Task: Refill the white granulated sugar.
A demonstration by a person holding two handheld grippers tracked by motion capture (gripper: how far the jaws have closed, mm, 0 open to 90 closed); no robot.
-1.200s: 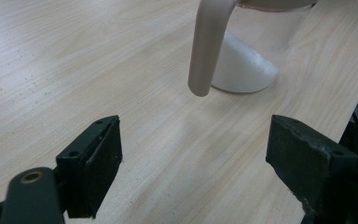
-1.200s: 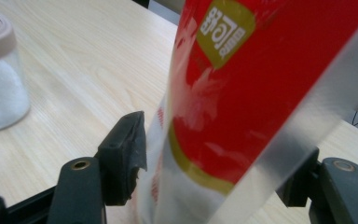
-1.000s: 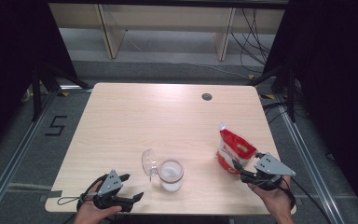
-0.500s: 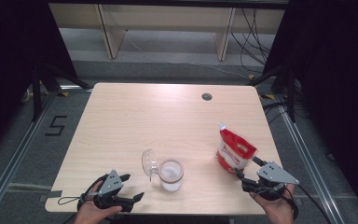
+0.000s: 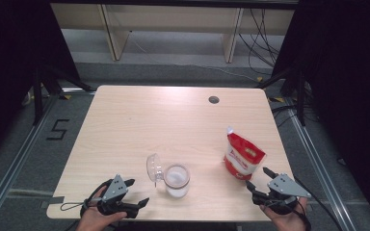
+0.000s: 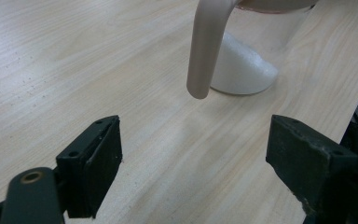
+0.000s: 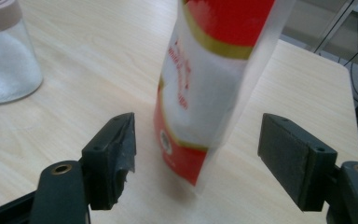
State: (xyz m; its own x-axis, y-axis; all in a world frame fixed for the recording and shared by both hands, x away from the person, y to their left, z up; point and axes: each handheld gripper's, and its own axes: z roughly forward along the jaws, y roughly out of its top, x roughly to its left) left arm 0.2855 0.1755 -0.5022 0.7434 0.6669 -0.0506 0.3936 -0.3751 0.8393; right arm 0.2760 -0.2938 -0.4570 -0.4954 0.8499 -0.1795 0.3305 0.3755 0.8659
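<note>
Pouch (image 5: 243, 158) of white powder, red and white, stands upright on the surface (image 5: 144, 125) toward its right near side, just ahead of your right tongs (image 5: 261, 179). Right tongs are released: jaws wide, having just been opening, pads off the pouch. In the right gripper view the pouch (image 7: 205, 84) sits ahead of the gap between the jaws, apart from both.

Glass jar (image 5: 177, 180) stands near the front middle of the surface, partly filled with white powder, its clear hinged lid (image 5: 154, 167) flipped open and tilted to its left. In the right gripper view the jar (image 7: 4, 56) shows at upper left, well apart from the pouch.

Your left tongs (image 5: 137, 192) sit at the front left edge, also released, jaws spread with only bare surface between them. In the left gripper view the jar (image 6: 251, 56) is ahead and slightly right, with its lid (image 6: 207, 46) hanging down beside it, clear of the jaws.
</note>
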